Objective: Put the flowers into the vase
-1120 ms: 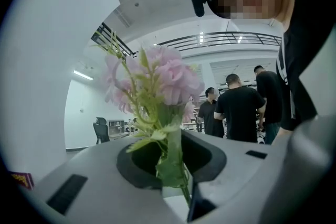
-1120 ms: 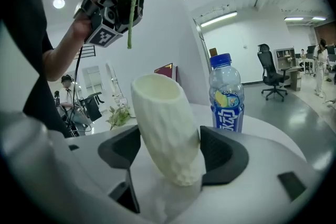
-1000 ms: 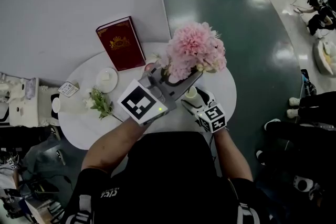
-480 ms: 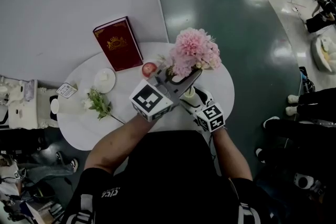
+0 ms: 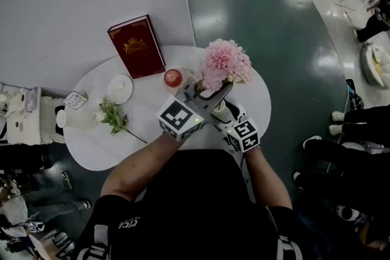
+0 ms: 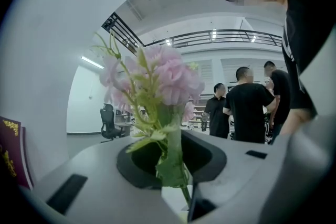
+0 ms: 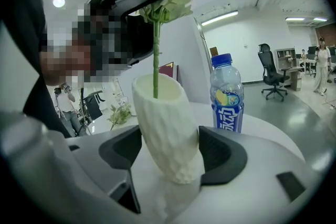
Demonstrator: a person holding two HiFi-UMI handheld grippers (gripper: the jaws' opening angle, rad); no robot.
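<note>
While the left tool [image 6: 173, 164] pinches the stem of the pink flowers [image 5: 224, 63] mid-frame, that stem dips into the tilted white vase [image 7: 165, 123] just under it, which the right tool [image 7: 172, 153] squeezes tight.

A white round table [image 5: 97, 146] sits mid-frame. A red book [image 5: 136, 47] stands at its top edge, with a red apple [image 5: 173, 77] beside it. A white dish [image 5: 120, 89], a card [image 5: 75, 100] and little flowers [image 5: 109, 115] lie at the left.

flower bunches [image 5: 224, 63] [image 5: 111, 116] 2 | vase [image 7: 165, 128] 1 | book [image 5: 136, 45] 1 | apple [image 5: 173, 77] 1 | bottle [image 7: 227, 97] 1 | tools [image 6: 173, 168] [image 7: 170, 155] 2
</note>
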